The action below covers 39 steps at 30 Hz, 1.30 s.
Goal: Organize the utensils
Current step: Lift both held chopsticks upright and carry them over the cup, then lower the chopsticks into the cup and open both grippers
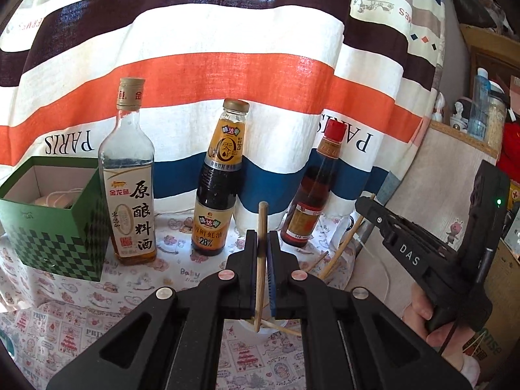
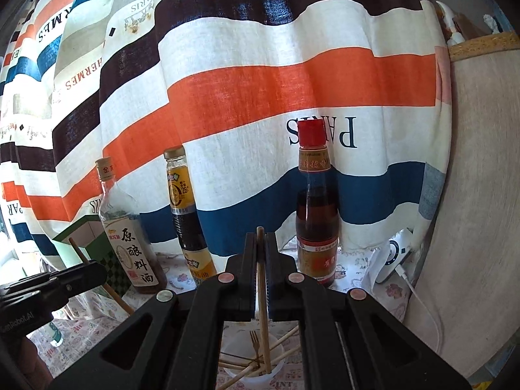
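Observation:
My left gripper [image 1: 262,235] is shut on a wooden chopstick [image 1: 261,276] that stands nearly upright between its jaws. Its lower end hangs over a white cup [image 1: 249,333] on the table. The right wrist view shows my right gripper [image 2: 260,237] shut on another upright chopstick [image 2: 264,331]. The tip of this one reaches into the white cup [image 2: 234,375], which holds several thin sticks and a small fork [image 2: 253,341]. Each gripper appears in the other's view: the right gripper [image 1: 362,204] at the right, the left gripper [image 2: 96,269] at the lower left, each with its stick.
Three bottles stand along the striped curtain: cooking wine [image 1: 130,195], oyster sauce [image 1: 217,188] and a red-capped bottle [image 1: 312,195]. An open green checked box [image 1: 48,227] sits at the left. A white device with a cable [image 2: 395,256] lies at the right by a beige panel.

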Each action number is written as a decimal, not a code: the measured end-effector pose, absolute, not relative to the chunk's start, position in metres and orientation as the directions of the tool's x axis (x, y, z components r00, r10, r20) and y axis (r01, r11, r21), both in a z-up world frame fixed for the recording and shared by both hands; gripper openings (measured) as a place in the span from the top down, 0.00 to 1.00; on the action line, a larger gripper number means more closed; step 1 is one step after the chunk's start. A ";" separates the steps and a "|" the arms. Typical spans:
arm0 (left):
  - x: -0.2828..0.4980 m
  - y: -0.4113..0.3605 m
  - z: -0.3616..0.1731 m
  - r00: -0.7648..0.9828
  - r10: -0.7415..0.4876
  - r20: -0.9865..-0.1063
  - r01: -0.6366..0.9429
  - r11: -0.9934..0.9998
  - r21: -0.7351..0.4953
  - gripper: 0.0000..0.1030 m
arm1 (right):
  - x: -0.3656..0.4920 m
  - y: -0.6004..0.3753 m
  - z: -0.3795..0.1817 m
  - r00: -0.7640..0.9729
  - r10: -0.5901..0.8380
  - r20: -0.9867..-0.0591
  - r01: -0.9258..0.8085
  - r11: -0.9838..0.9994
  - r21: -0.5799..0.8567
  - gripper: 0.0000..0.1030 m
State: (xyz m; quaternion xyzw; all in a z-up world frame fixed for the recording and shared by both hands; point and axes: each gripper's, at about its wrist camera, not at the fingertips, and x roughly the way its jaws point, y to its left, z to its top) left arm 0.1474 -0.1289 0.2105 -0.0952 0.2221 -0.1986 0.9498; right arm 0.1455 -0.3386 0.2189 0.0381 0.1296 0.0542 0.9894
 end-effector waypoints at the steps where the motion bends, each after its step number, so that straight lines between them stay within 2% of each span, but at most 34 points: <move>1: 0.152 -0.130 0.211 0.818 -0.430 -0.381 0.340 0.897 -0.282 0.96 | 0.148 -0.340 0.220 0.960 0.119 -0.252 -0.099 0.991 0.091 0.95; 7: 0.164 -0.145 0.205 0.840 -0.418 -0.345 0.352 0.905 -0.239 0.96 | 0.162 -0.347 0.210 0.954 0.163 -0.253 -0.129 0.981 0.145 0.95; 12: 0.175 -0.146 0.173 0.806 -0.432 -0.404 0.341 0.898 -0.279 0.96 | 0.171 -0.345 0.181 0.930 0.178 -0.322 -0.132 0.978 0.159 0.95; 23: 0.177 -0.175 0.130 0.777 -0.396 -0.490 0.370 0.916 -0.154 0.95 | 0.169 -0.345 0.139 0.887 0.193 -0.420 -0.142 0.979 0.149 0.95; 31: 0.167 -0.168 0.130 0.792 -0.400 -0.461 0.377 0.915 -0.145 0.95 | 0.162 -0.352 0.136 0.879 0.205 -0.431 -0.166 0.978 0.127 0.95; 32: 0.164 -0.166 0.133 0.799 -0.398 -0.451 0.375 0.916 -0.143 0.93 | 0.160 -0.352 0.137 0.880 0.202 -0.431 -0.162 0.978 0.128 0.94; 33: 0.161 -0.164 0.136 0.806 -0.395 -0.441 0.373 0.917 -0.138 0.87 | 0.159 -0.352 0.139 0.881 0.200 -0.429 -0.158 0.979 0.131 0.94; 34: 0.158 -0.161 0.139 0.816 -0.388 -0.429 0.367 0.920 -0.134 0.83 | 0.156 -0.353 0.142 0.882 0.201 -0.426 -0.157 0.978 0.137 0.89; 36: 0.149 -0.155 0.147 0.842 -0.361 -0.400 0.342 0.932 -0.120 0.66 | 0.150 -0.353 0.147 0.888 0.208 -0.411 -0.159 0.976 0.151 0.79; 37: 0.145 -0.150 0.150 0.856 -0.348 -0.382 0.327 0.937 -0.121 0.62 | 0.145 -0.353 0.151 0.894 0.210 -0.395 -0.161 0.975 0.154 0.75; 39: 0.136 -0.140 0.156 0.878 -0.323 -0.352 0.299 0.946 -0.123 0.54 | 0.133 -0.353 0.159 0.907 0.211 -0.364 -0.162 0.974 0.160 0.74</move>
